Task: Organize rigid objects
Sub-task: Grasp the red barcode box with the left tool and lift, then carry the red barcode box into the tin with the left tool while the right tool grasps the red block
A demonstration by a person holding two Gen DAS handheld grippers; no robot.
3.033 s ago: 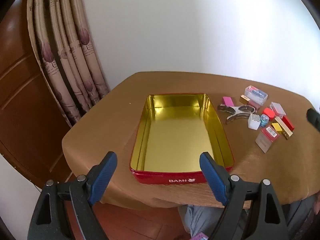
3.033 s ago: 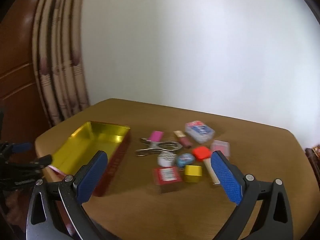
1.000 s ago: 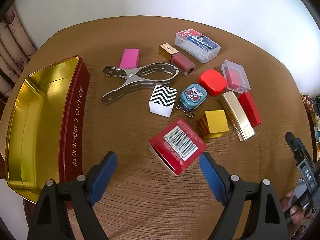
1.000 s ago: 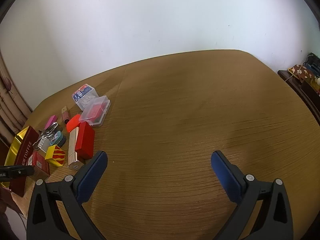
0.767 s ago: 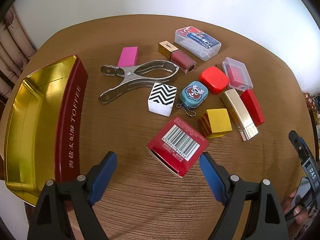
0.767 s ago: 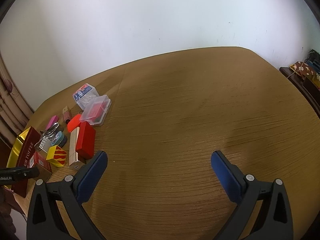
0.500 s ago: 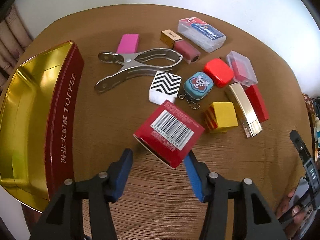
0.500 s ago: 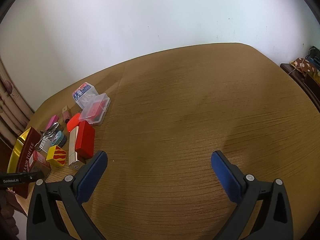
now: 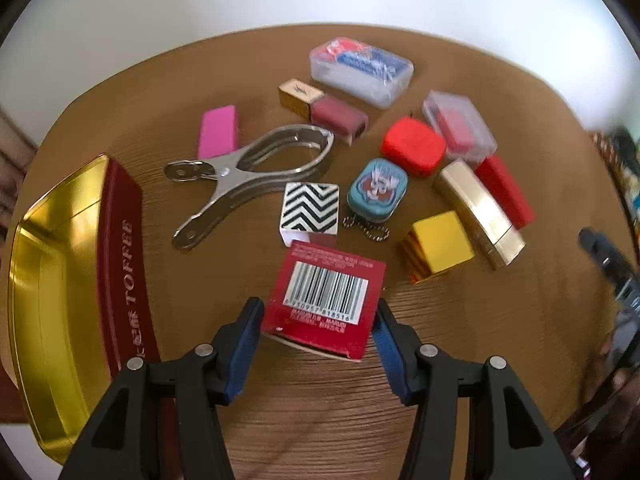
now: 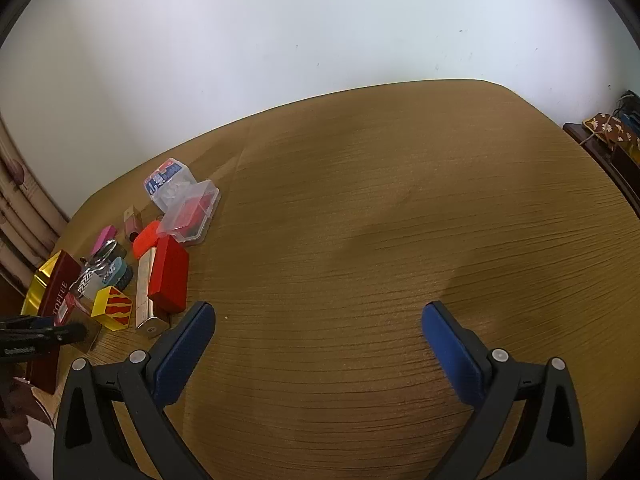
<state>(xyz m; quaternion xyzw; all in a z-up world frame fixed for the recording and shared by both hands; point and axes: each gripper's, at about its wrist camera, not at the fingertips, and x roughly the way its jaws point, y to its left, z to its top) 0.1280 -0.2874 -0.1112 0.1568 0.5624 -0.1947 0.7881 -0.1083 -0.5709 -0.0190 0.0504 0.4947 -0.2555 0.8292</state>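
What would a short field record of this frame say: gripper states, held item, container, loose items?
left gripper: closed onto the red barcoded cardboard box, a pad on each side
right gripper: open, holding nothing, above bare wooden table
container: open red toffee tin with gold interior, nothing visible inside
loose items nearby: silver metal clamp, black-and-white zigzag cube, yellow cube
box lifted or resting: cannot tell

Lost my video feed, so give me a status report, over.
Left hand-held gripper shut on red barcode box. Right hand-held gripper open over bare table. Toffee tin left of box, path clear.
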